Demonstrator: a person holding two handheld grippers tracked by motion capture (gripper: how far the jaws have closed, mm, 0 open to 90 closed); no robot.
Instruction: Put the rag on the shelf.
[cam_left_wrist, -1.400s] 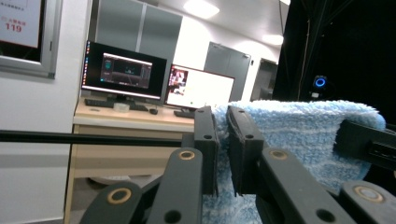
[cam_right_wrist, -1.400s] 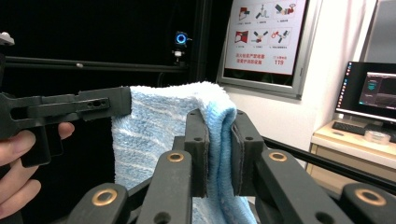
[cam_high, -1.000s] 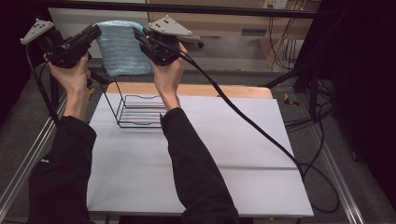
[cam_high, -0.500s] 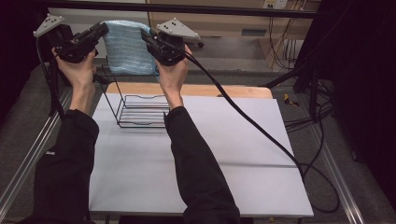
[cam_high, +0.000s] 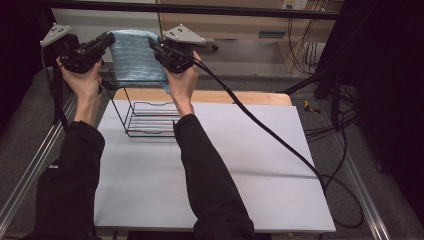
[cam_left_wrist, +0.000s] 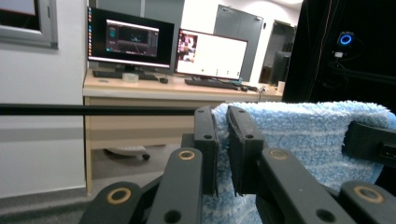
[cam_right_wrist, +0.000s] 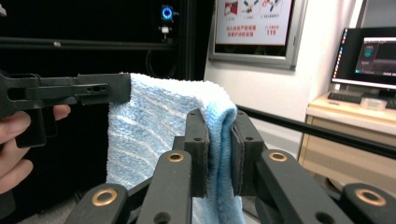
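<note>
Light blue terry-cloth towel hangs spread above the far left of the table, over the black wire rack. Left gripper and right gripper each clamp a top corner, apparently to keep it flat for draping.

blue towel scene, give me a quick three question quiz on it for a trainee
1. True or false: the blue towel lies flat on the white table.
2. Which grippers are clamped on the towel? A) only the left gripper B) only the right gripper C) both
3. What stands on the table below the hanging towel?

Key
1. False: it hangs in the air, stretched between the two grippers at its top corners.
2. C: each gripper view shows the jaws pinching a top edge of the towel.
3. A black wire rack, with the towel's lower edge hanging behind its top.
</note>
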